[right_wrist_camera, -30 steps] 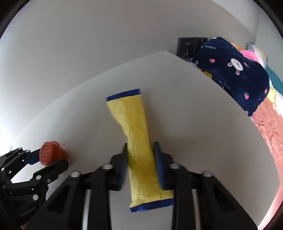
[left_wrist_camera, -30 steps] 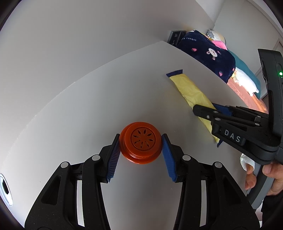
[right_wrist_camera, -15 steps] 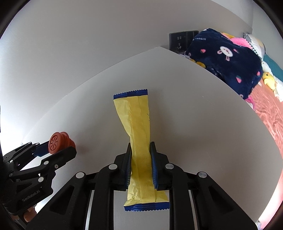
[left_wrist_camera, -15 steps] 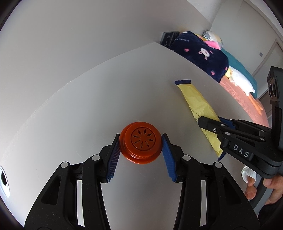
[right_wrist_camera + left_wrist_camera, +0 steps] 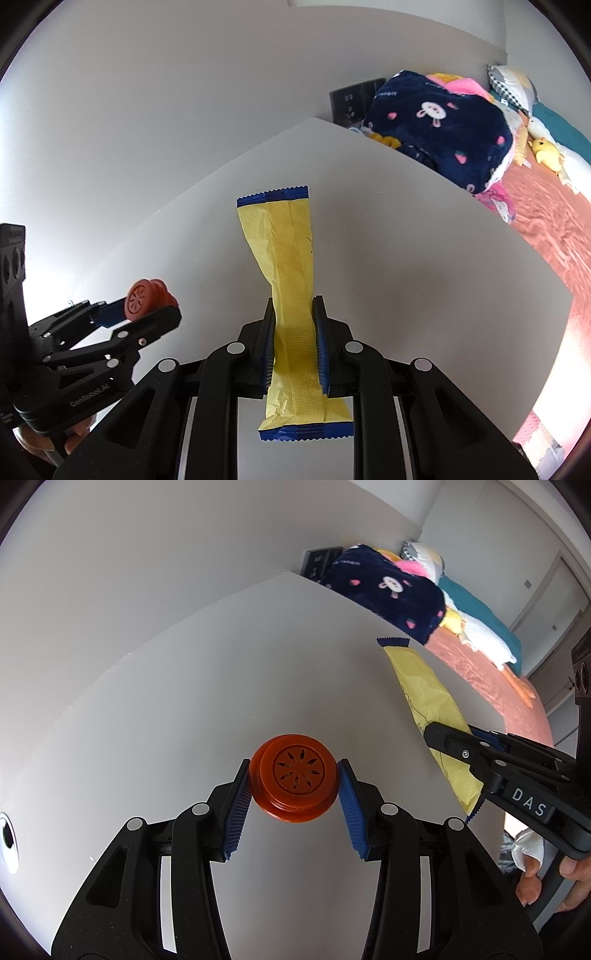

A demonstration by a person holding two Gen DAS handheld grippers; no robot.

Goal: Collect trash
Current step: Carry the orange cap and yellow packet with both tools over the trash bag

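left tool (image 5: 294, 798) pinches round orange plastic cap (image 5: 294, 777), right tool (image 5: 294, 345) crinkled yellow blue-edged wrapper (image 5: 291, 295); firm grips should prevent drops over white tabletop (image 5: 184, 701).

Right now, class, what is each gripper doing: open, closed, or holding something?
Left gripper: closed on the orange cap.
Right gripper: closed on the yellow wrapper.
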